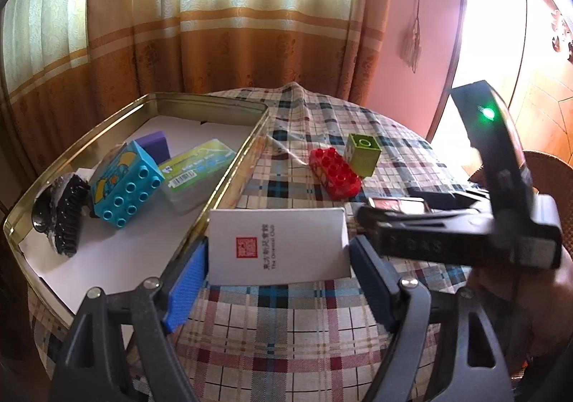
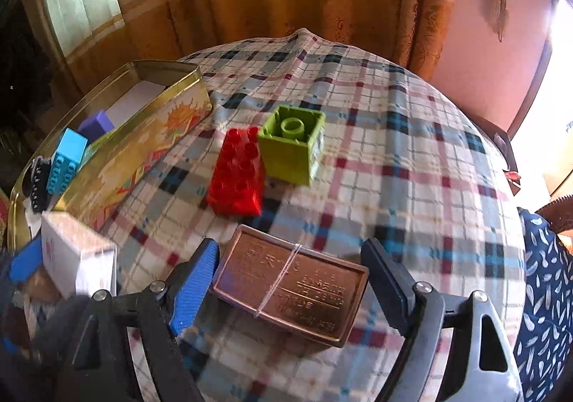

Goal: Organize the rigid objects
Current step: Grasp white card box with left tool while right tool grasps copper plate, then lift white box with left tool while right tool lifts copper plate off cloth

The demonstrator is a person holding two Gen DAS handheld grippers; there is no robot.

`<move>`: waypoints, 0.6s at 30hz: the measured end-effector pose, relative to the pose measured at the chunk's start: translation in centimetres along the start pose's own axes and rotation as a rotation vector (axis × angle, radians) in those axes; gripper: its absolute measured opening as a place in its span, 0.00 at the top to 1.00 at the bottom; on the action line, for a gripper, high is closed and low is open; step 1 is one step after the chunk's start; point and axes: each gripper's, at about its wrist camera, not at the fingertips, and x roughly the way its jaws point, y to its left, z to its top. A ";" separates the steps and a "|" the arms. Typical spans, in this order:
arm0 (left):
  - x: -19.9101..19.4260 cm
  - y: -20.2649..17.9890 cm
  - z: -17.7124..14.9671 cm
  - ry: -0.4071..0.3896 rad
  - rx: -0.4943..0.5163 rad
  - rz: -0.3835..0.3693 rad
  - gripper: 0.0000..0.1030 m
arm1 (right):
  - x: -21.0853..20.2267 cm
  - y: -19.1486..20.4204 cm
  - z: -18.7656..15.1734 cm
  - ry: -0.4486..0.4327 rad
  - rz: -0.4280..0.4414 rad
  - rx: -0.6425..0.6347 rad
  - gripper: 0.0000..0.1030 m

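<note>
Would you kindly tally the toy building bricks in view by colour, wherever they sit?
Blue brick, in the gold tin: 1
Red brick, on the checked tablecloth: 1
Green brick, on the tablecloth beside the red one: 1
Total: 3

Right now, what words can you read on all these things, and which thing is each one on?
"The Oriental Club": white box, beside a red seal and Chinese characters too small to read.
Copper tin: embossed lettering, too blurred to read.
Clear case in the gold tin: label print, barcode, too small to read.
</note>
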 end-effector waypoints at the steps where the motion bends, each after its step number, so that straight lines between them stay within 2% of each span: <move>1: 0.0 0.0 0.0 0.000 0.000 0.000 0.23 | -0.2 0.0 -0.3 -0.002 -0.003 -0.002 0.20; 14: 0.0 0.0 0.0 -0.002 0.002 0.003 0.23 | -1.8 0.9 -2.2 -0.037 -0.008 0.013 0.20; 18: -0.3 0.0 0.0 -0.017 0.003 -0.002 0.23 | -2.2 0.2 -2.3 -0.056 0.018 0.043 0.20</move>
